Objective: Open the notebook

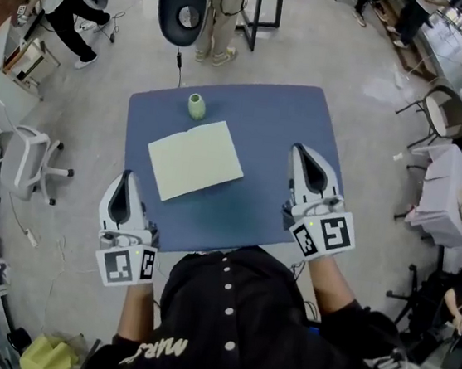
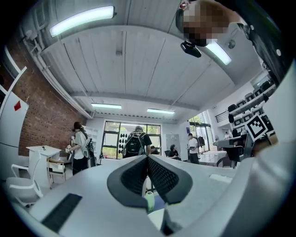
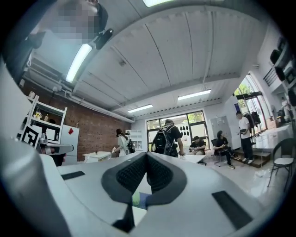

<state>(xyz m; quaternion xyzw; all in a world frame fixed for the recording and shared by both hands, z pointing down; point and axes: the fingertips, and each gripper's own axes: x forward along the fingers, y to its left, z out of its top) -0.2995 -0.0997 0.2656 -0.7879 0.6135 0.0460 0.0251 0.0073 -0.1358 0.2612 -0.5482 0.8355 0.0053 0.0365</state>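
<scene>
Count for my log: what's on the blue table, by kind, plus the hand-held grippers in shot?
notebook: 1
small green container: 1
hand-held gripper: 2 (left hand-held gripper, right hand-held gripper)
Total: 4

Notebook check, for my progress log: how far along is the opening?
Done, it seems: the pale green paper notebook lies spread flat on the blue table, a crease down its middle. In hand: nothing; the left tongs and right tongs are shut, empty, off to its sides. Left: apparently nothing.
</scene>
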